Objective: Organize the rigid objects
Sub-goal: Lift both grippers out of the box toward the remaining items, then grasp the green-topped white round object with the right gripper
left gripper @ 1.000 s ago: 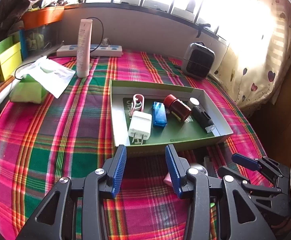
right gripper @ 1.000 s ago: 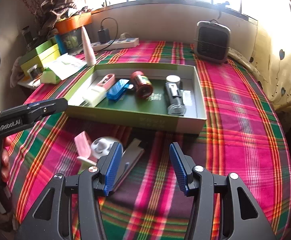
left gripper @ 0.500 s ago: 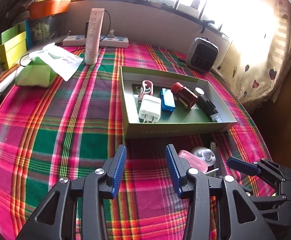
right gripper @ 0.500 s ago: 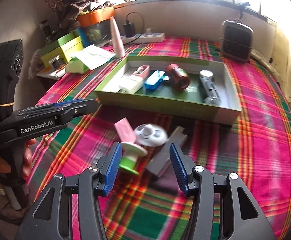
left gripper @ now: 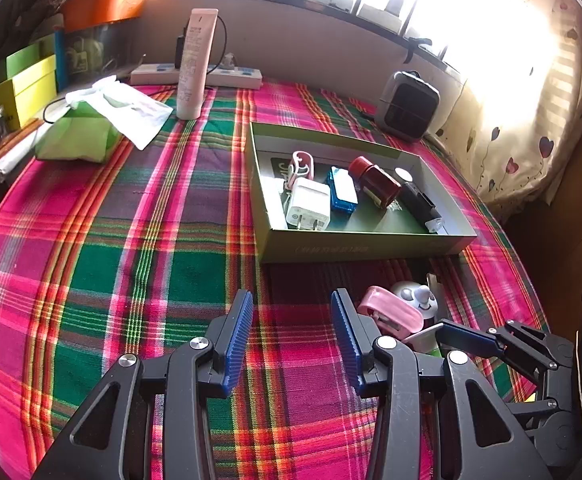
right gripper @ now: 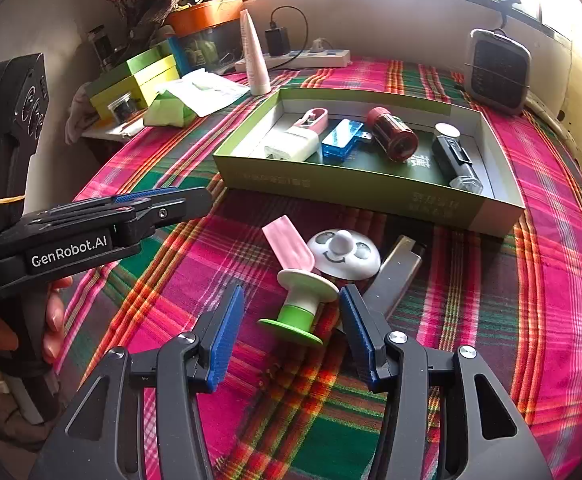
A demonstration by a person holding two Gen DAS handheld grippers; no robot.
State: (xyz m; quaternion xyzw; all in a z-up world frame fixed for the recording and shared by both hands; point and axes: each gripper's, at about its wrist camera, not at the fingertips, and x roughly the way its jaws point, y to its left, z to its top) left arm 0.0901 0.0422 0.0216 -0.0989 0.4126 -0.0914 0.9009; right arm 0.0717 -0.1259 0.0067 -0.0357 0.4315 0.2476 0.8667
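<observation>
A green-and-white spool (right gripper: 301, 308) is lying on its side on the plaid-covered table (right gripper: 491, 320), just in front of the green box (right gripper: 371, 188), touching a pink clip (right gripper: 287, 246) beside a white smiley-face disc (right gripper: 345, 254). The right hand-held gripper (right gripper: 291, 332) is hovering with its jaws parted around the spool, gripping nothing. The left hand-held gripper (left gripper: 291, 338) is hanging half open and empty over bare cloth.

Blown-out window (left gripper: 491, 20) glare, sharp focus, fisheye-bent dark corners

grey bar (right gripper: 395, 276) partly hidden, perhaps metal
</observation>
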